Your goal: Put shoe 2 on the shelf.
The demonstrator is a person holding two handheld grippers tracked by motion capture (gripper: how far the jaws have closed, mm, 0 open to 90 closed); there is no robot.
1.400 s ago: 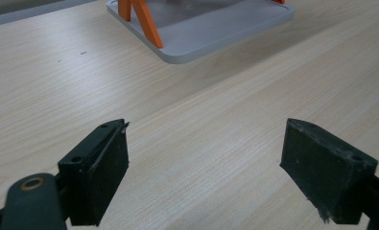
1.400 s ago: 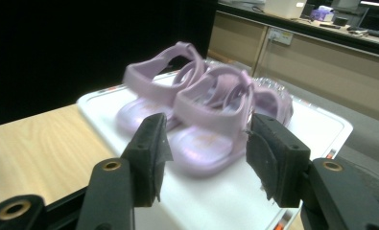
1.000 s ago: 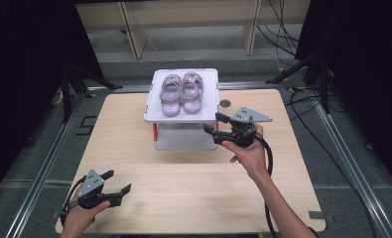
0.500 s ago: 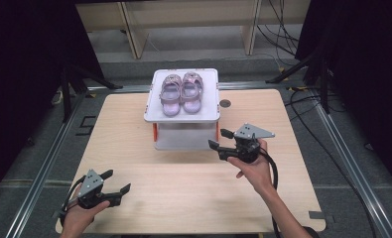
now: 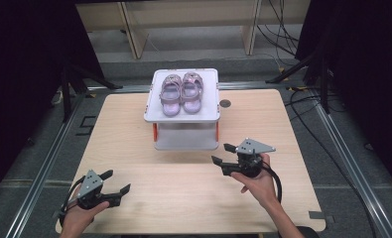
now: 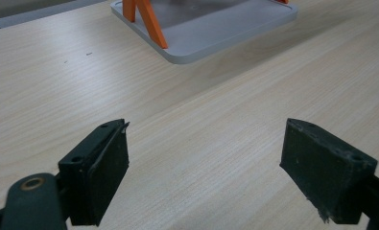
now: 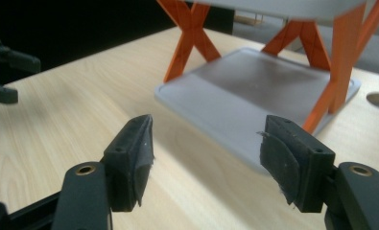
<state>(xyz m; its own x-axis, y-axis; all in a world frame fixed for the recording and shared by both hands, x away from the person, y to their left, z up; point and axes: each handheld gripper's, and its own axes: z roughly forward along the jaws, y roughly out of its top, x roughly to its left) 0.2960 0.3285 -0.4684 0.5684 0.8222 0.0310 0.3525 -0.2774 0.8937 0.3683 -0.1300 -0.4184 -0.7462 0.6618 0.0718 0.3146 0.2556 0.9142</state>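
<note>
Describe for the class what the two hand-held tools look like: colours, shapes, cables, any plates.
Both the left tool and the right tool are black, with two flat, squared pads on pivoting links. Each carries a grey three-cornered plate on top and trails a black cable. The pads' edges look worn and frayed. Forearms are bare, without sleeves.

In the right gripper view the rack's (image 7: 254, 91) top shelf was cut off by the upper edge, its orange legs (image 7: 189, 33) blurred.
</note>
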